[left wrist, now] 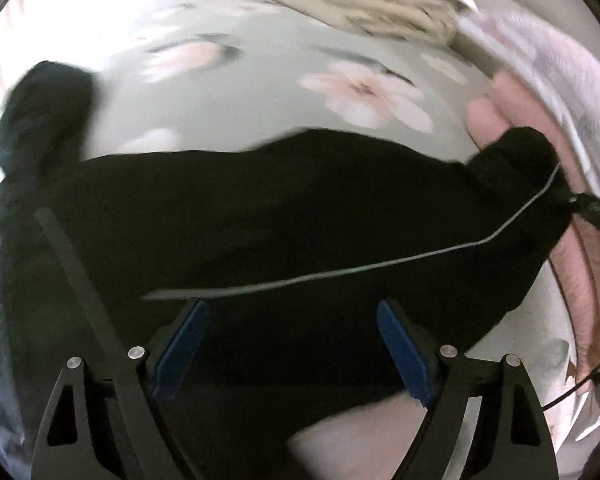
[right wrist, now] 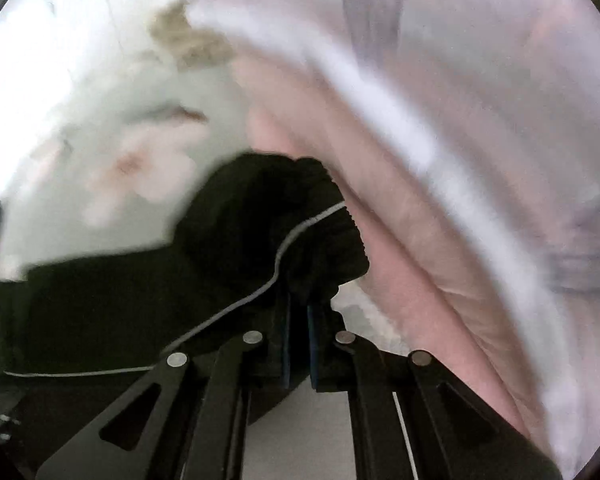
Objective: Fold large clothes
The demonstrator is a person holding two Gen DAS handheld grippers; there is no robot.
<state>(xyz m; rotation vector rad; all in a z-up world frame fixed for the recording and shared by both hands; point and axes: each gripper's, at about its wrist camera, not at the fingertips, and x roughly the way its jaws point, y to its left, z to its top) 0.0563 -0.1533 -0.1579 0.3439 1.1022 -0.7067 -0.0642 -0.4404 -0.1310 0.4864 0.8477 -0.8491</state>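
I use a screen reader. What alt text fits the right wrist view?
The right gripper is shut on a fold of a black garment edged with a thin white stripe. Behind lie a floral bedsheet and pink bedding, blurred.

The floral sheet (left wrist: 260,92) lies free beyond the black garment (left wrist: 260,220); pink bedding (right wrist: 400,208) and a beige cloth (left wrist: 400,8) crowd the right side.

Black garment (left wrist: 260,216): matt, soft cloth with a thin pale cord (left wrist: 380,266) along it. Bedsheet (left wrist: 260,92): smooth cloth, pale green, printed with pink flowers. Pink cloth (right wrist: 400,216) at right: soft, creased. Gripper fingers (left wrist: 404,348): matt black plastic, blue rubbery pads, shiny metal pins.
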